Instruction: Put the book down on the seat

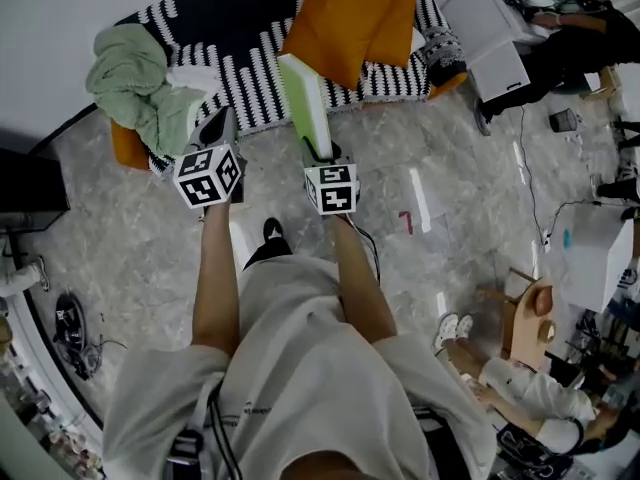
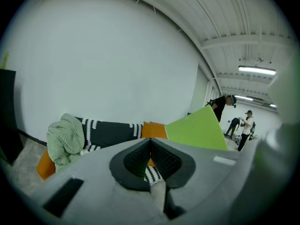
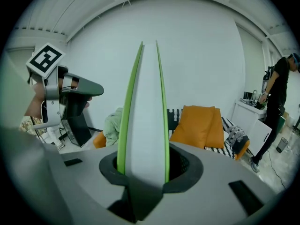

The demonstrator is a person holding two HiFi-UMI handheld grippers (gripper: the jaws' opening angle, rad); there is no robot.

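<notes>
A green-covered book (image 1: 303,103) stands on edge in my right gripper (image 1: 322,153), which is shut on its lower end; in the right gripper view the book (image 3: 143,111) rises straight up between the jaws. Just beyond it is the seat (image 1: 240,28), a sofa under a black-and-white patterned cover. Two orange cushions (image 1: 350,13) lie on its right half and a crumpled green blanket (image 1: 140,83) on its left end. My left gripper (image 1: 220,126) hovers to the left of the book, jaws together and empty. In the left gripper view the book (image 2: 197,130) shows to the right.
A white cabinet (image 1: 495,43) stands right of the sofa, with a person in black (image 1: 580,48) beside it. A wooden stool (image 1: 530,318) and a seated person (image 1: 520,388) are at the lower right. Cables run over the marble floor (image 1: 450,198).
</notes>
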